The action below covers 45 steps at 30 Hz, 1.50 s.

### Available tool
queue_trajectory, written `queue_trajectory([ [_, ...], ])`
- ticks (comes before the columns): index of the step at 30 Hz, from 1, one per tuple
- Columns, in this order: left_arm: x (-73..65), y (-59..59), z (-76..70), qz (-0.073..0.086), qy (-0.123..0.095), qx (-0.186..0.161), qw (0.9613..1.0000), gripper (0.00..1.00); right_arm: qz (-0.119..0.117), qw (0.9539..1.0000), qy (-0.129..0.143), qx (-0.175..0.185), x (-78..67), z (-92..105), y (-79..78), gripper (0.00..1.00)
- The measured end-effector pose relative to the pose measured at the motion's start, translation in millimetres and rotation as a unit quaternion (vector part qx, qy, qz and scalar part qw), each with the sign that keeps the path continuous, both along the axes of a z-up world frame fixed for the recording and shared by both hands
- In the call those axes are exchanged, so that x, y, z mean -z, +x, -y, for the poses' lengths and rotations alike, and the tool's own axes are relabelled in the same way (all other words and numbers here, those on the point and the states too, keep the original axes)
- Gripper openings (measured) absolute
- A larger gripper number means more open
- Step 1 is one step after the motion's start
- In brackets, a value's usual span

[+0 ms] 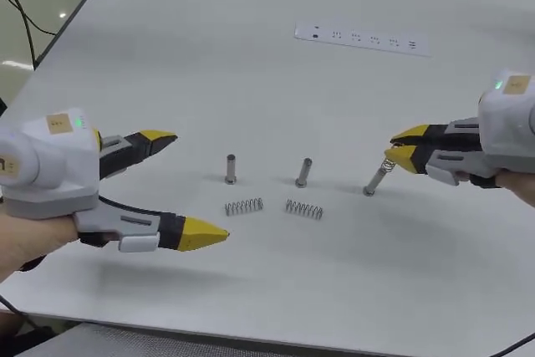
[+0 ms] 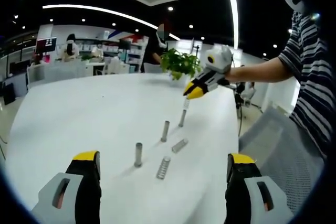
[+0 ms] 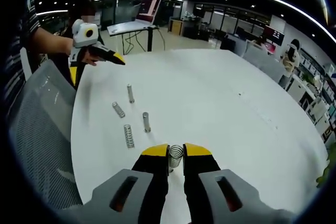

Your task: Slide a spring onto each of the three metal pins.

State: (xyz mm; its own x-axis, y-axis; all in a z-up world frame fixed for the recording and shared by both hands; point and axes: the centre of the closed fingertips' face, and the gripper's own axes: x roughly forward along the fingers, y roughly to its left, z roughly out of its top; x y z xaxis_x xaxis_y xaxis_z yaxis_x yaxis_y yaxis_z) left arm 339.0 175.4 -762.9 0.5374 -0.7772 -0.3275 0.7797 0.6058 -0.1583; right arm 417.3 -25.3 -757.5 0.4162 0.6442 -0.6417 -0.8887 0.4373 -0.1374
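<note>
Three short metal pins stand in a row on the white table: left pin, middle pin, right pin, which leans. Two springs lie in front of them, one and another. My right gripper is shut on a third spring at the top of the right pin. My left gripper hovers open to the left of the pins, with nothing between its fingers. In the left gripper view the pins and loose springs lie ahead, the right gripper beyond.
A white power strip lies at the back of the table. A black cable hangs off the left edge. Grey mesh chairs stand along the near side. A potted plant stands at the table's far end.
</note>
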Motion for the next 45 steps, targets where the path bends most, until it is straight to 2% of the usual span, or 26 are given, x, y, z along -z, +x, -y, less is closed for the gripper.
queue_trajectory([
  [32, 3.9, -2.4, -0.9, -0.009, 0.002, -0.003, 1.0, 0.96, -0.004, 1.0, -0.004, 0.0, 7.8, -0.8, -2.0, 0.07],
  [45, 5.7, -3.5, -1.7, -0.011, 0.003, -0.004, 0.9999, 0.96, -0.011, 0.9999, -0.008, 0.002, 20.3, -1.5, -3.4, 0.07],
])
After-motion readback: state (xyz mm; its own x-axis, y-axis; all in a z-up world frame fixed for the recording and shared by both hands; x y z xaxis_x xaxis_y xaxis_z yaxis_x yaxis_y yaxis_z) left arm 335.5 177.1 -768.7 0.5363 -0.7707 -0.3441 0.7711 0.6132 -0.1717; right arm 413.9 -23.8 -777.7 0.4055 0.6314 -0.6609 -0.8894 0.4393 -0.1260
